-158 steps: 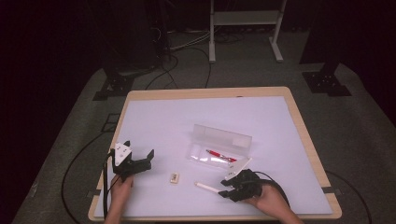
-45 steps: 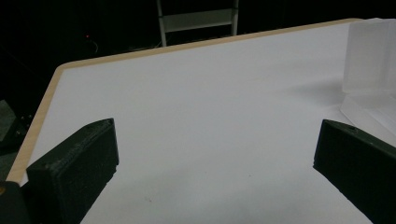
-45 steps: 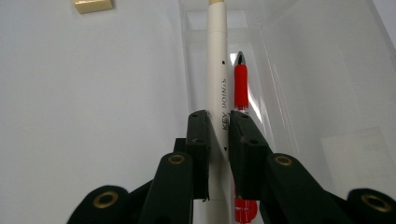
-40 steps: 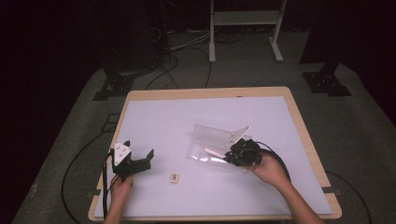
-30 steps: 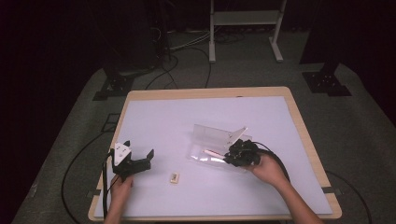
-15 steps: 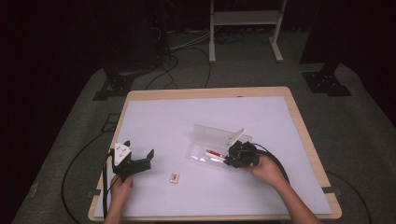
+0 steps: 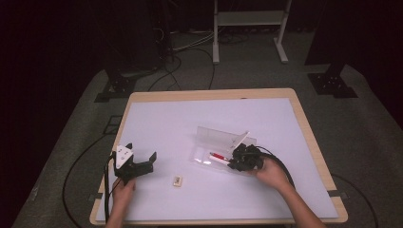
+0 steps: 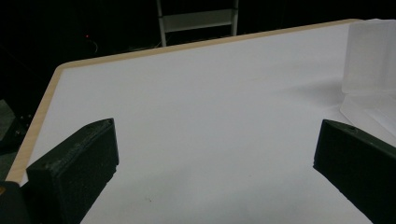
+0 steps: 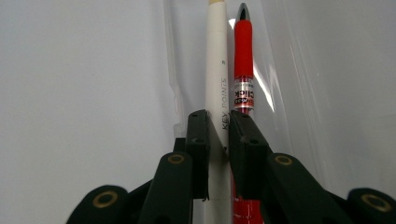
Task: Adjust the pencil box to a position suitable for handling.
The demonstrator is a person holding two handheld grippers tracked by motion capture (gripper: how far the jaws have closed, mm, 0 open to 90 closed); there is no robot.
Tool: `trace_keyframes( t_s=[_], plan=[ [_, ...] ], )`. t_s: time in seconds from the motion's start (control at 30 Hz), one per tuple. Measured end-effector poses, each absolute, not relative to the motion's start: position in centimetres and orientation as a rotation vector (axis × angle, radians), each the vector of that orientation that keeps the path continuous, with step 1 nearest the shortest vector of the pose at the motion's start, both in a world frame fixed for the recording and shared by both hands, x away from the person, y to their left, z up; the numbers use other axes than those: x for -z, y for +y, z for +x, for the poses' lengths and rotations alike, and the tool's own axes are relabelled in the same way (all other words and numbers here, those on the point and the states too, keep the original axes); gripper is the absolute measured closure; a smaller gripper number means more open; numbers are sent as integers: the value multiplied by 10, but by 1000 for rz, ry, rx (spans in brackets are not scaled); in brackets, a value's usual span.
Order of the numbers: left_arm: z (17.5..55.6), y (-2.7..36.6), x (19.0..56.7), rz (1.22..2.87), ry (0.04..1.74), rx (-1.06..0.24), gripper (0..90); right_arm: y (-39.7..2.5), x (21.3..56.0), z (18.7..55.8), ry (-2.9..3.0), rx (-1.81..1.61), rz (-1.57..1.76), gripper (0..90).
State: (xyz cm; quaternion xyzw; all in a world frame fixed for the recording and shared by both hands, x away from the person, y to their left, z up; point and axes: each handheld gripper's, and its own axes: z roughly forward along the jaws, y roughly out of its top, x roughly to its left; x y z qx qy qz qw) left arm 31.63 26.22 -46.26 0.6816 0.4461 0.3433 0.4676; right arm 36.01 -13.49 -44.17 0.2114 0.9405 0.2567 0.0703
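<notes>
Since the right gripper (image 9: pixel 218 126) is clamped on the white pen (image 9: pixel 216 70) beside the red pen (image 9: pixel 243 60) in the clear case (image 7: pixel 215 151), it's placing it there; left gripper (image 7: pixel 142 164) idles spread wide, near-left.

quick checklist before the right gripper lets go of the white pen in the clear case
1. White pen clamped by the right gripper: ok, both jaws press its barrel.
2. White pen over the clear case, lid open: ok.
3. White pen parallel to the red pen: ok, side by side.
4. White pen resting on the case floor: cannot tell.
5. Left gripper out of the way: ok, open and apart from the case.
6. Small eraser-like block clear of the case: ok.
</notes>
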Motion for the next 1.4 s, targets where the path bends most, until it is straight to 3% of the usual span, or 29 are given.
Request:
trace_keyframes(
  t_s=[0.8,1.4],
  plan=[
    [316,262,463,1672,1094,-837,0,-138,442,361,2828,-809,656,768],
    [316,262,463,1673,1094,-840,0,-146,421,349,2756,-934,644,696]
  ],
)
